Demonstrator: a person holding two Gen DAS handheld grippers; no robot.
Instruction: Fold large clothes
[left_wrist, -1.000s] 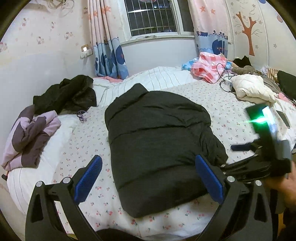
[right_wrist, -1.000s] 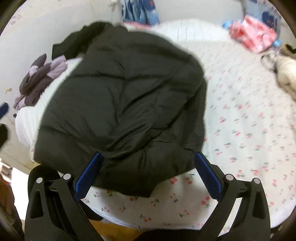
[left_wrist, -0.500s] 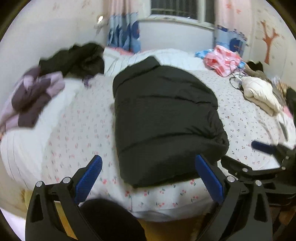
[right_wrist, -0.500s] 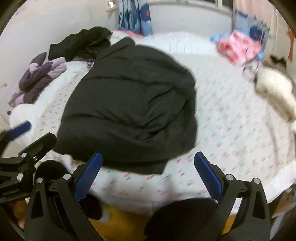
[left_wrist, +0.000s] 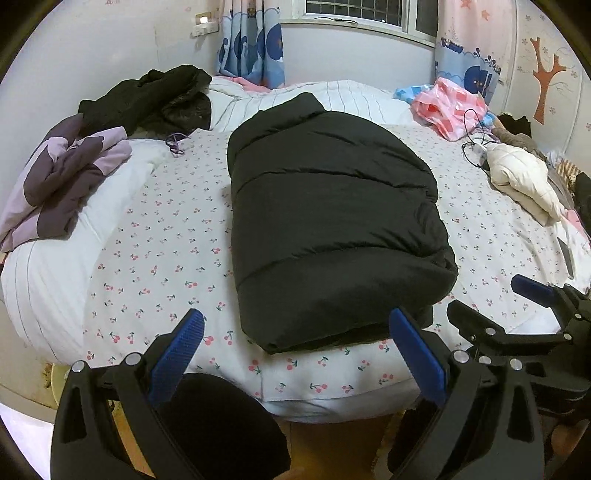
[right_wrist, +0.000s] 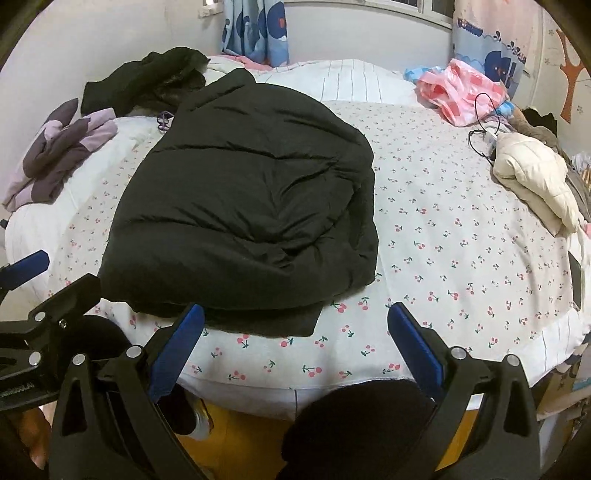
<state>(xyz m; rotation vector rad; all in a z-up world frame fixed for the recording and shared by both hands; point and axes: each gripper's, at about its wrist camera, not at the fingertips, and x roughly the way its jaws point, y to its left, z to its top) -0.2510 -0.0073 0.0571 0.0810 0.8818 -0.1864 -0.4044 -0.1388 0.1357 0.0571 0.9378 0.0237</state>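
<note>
The black puffer jacket (left_wrist: 332, 229) lay folded lengthwise into a thick oblong on the cherry-print bed sheet (left_wrist: 155, 251), its collar toward the window and its hem close to the bed's near edge. The left gripper (left_wrist: 295, 354) and the right gripper (right_wrist: 291, 339) were held off the bed edge, the jaws of each set wide apart and holding nothing; neither touched the jacket.

Judged risks: the padded fill looked springy, so the folded layers could puff open once left alone, most likely along the right side, where a lower layer (right_wrist: 365, 229) already showed beyond the top one. A grasp taking only the top layer at the hem could peel the stack apart. Dragging the hem nearer could tip the bundle off the edge. The other garments, a purple one (left_wrist: 59, 177) and a cream jacket (left_wrist: 524, 177), lay well apart.
</note>
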